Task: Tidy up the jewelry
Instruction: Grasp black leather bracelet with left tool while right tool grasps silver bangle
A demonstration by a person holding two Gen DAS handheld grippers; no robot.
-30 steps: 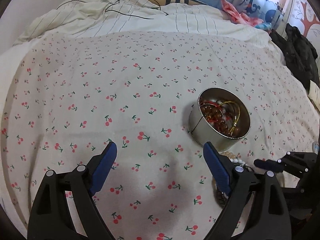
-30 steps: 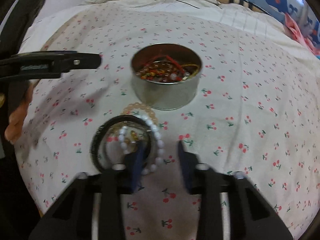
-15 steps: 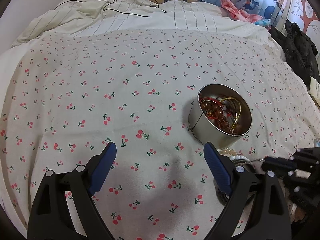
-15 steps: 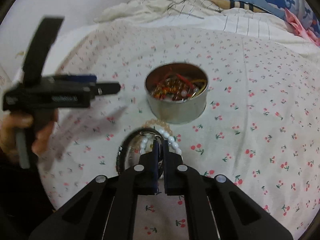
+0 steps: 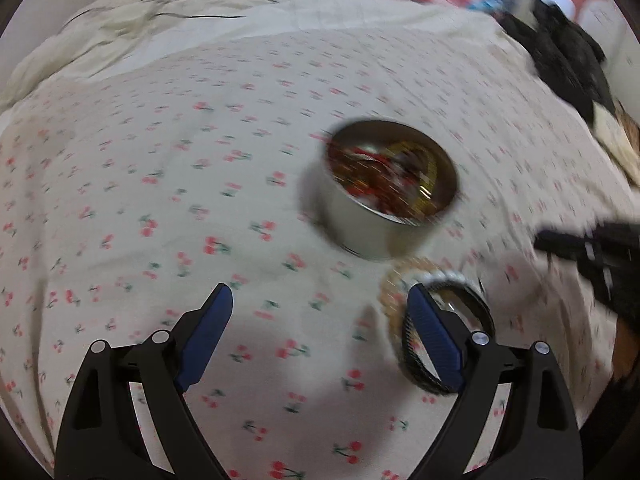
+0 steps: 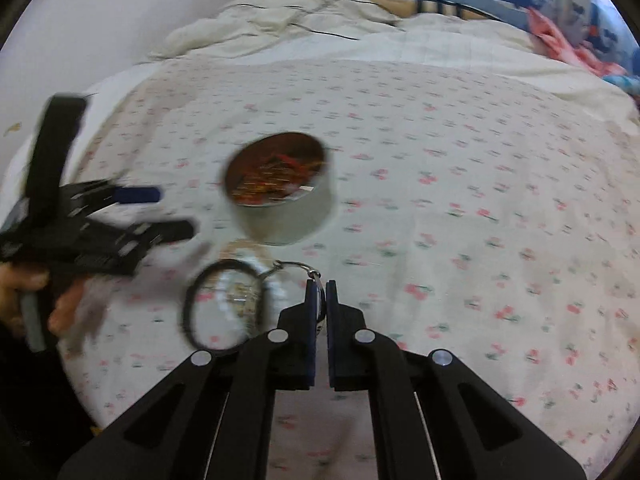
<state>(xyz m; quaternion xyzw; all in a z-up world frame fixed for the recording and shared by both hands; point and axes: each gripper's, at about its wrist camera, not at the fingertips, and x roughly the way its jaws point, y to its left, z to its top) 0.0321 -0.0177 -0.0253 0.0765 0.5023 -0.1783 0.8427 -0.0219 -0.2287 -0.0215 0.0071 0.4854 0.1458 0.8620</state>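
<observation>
Since half a second ago the right gripper [image 6: 319, 288] has been lifted and drawn back with its fingers clenched on a thin silver ring [image 6: 298, 268], which is now pulled clear of the pile and hangs partly above the cherry-print sheet [image 6: 460, 184]; a second ago those fingers were spread over the heap. The pick is therefore judged done, and a carry to the round tin [image 6: 280, 216], already loaded with beads and cords, is expected next. The black bangle [image 6: 224, 304] and the pale bead bracelets [image 5: 394, 292] are left lying on the sheet just in front of the tin. In the right wrist view the pinch on the ring is shown plainly, though motion blur hides whether anything trails from it. In the left wrist view the ring cannot be made out, but the left gripper [image 5: 320, 298] is seen with its fingers released and wide apart, holding nothing, its right finger hovering over the bangle.
</observation>
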